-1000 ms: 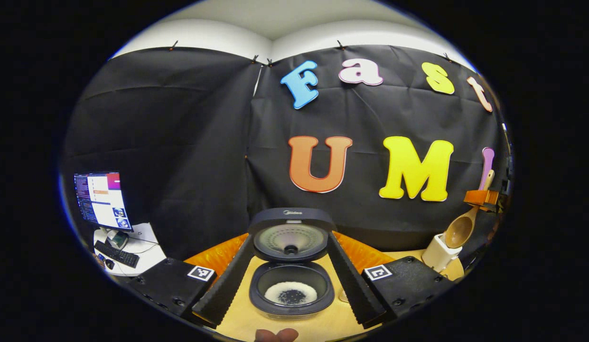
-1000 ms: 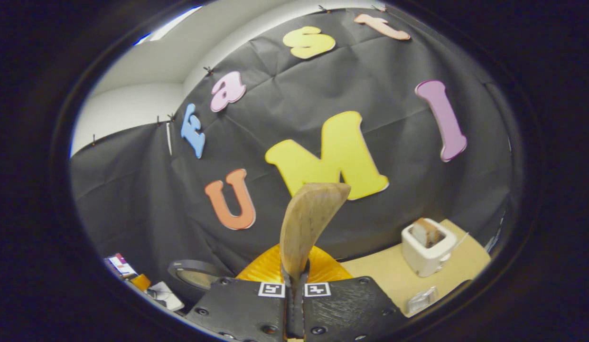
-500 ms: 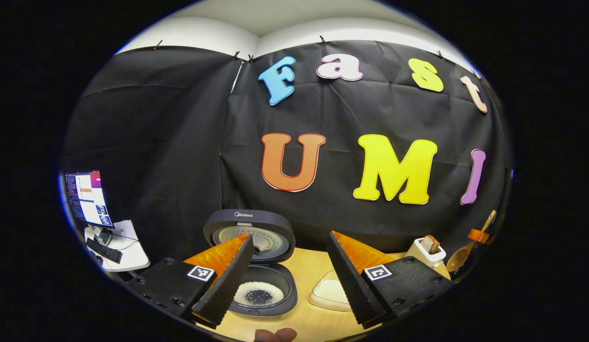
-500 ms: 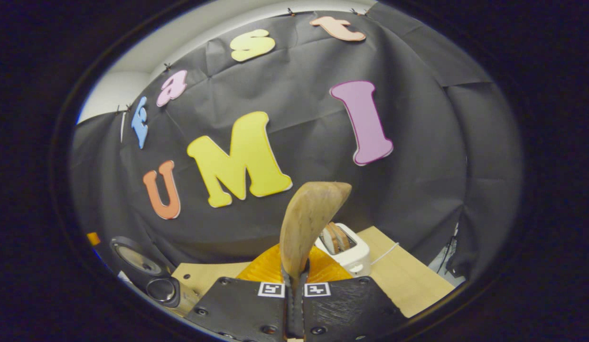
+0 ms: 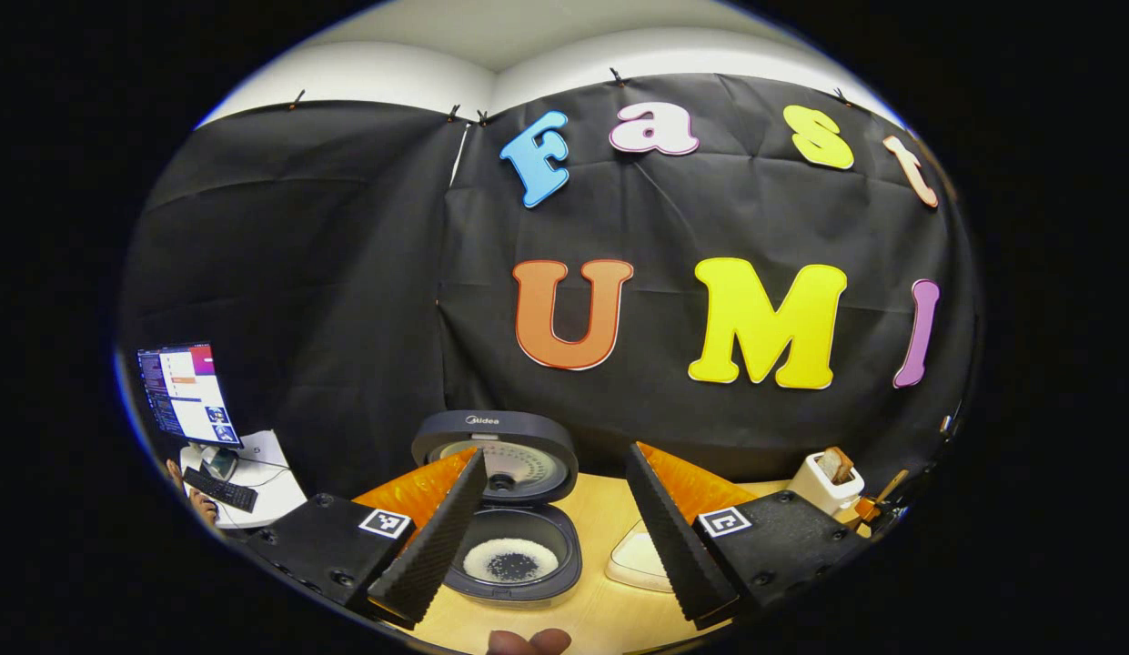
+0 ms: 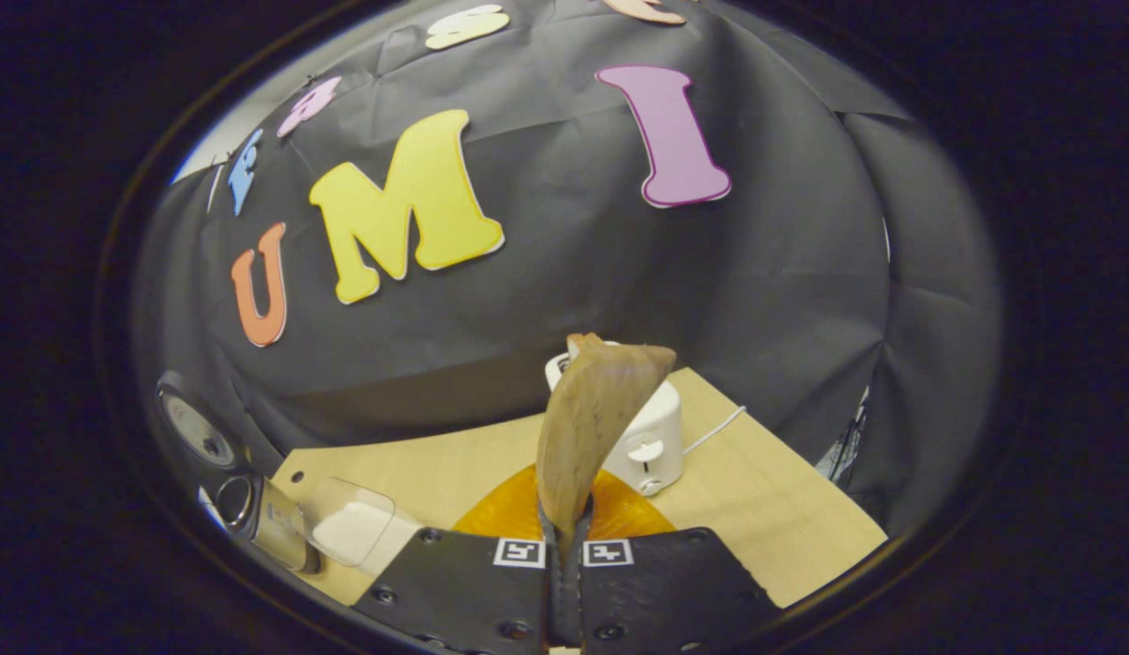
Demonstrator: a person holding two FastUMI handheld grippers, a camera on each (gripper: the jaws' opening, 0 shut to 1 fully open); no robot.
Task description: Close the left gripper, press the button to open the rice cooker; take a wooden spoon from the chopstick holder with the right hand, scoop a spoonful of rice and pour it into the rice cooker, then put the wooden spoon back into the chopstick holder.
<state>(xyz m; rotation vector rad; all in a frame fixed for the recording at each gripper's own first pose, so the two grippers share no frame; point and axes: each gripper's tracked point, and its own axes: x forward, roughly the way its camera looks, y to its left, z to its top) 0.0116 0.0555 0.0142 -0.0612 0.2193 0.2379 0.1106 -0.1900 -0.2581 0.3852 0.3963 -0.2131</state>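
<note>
Left gripper view takes in the wooden table point(image 5: 600, 518) first, running along the foot of the black cloth wall. On it, at the left, stands the rice cooker point(image 5: 514, 555) with its lid point(image 5: 496, 450) raised upright at the far side and a shallow layer of rice point(image 5: 509, 561) lying in the inner pot. Just right of the cooker sits a clear rice container point(image 5: 632, 557), partly hidden behind a finger. Farther right, near the table's far edge, stands the white chopstick holder point(image 5: 823, 484) with a wooden utensil rising from it. Off the table at far left, a lit monitor point(image 5: 184, 393) stands over a keyboard point(image 5: 220, 491) on a small white desk. The left gripper point(image 5: 555, 537) hangs near the table's front with its jaws released and spread wide, nothing between them.

Right gripper view shows the right gripper point(image 6: 564, 582) clenched on the handle of the wooden spoon point(image 6: 591, 428), whose bowl stands upright directly in front of the chopstick holder point(image 6: 650, 446). Whether the bowl carries rice cannot be told. The rice container point(image 6: 350, 532) lies to the left, near the table's front edge.
</note>
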